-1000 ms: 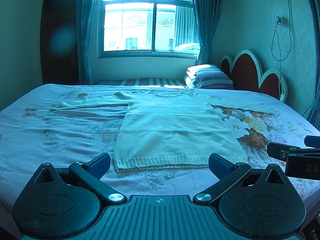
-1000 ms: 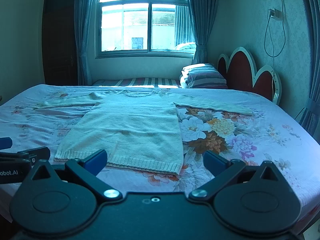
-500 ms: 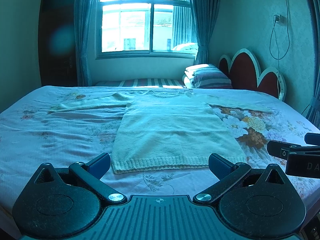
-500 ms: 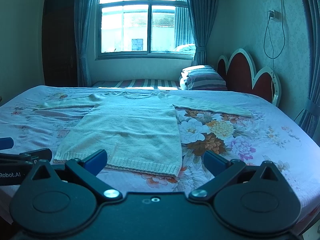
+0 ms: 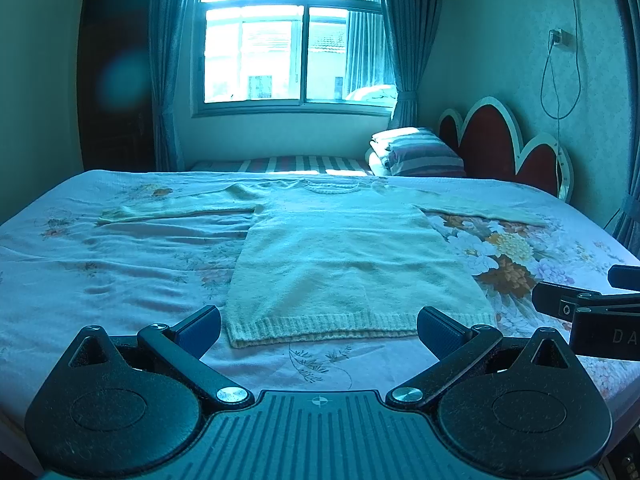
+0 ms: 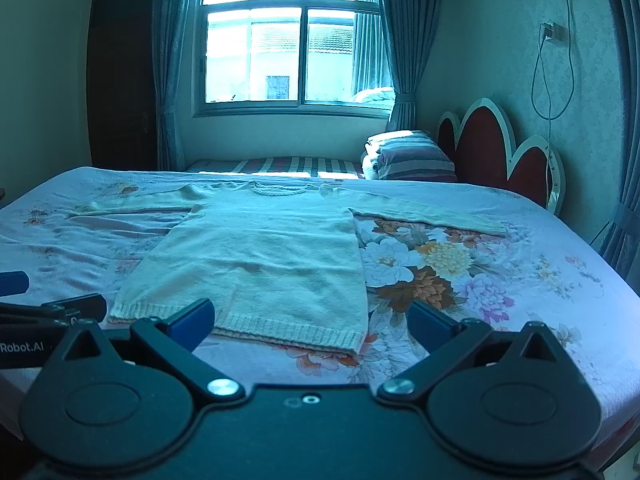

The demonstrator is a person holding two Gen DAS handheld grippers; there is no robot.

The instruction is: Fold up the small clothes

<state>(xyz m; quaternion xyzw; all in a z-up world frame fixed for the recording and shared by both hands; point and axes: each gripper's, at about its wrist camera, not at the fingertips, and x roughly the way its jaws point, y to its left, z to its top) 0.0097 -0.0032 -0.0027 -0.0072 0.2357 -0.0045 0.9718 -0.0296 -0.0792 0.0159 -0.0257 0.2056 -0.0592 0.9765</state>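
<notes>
A pale knitted sweater (image 5: 344,256) (image 6: 260,256) lies flat on the floral bed sheet (image 5: 120,280) (image 6: 500,280), hem toward me, both sleeves spread out sideways, neckline far. My left gripper (image 5: 320,326) is open just short of the ribbed hem, holding nothing. My right gripper (image 6: 312,320) is open too, its fingers framing the hem's right corner, nothing between them. Each gripper shows at the edge of the other's view: the right gripper (image 5: 584,308) and the left gripper (image 6: 52,312).
Striped folded bedding (image 5: 416,152) lies at the far right by the red scalloped headboard (image 5: 500,148). A window (image 5: 292,48) with curtains is behind the bed. A cable (image 5: 560,76) hangs on the right wall. The bed's near edge is just below the grippers.
Both grippers have risen and eased slightly toward the sweater hem, which sits a little lower in view. Both remain open; the sweater has not moved.
</notes>
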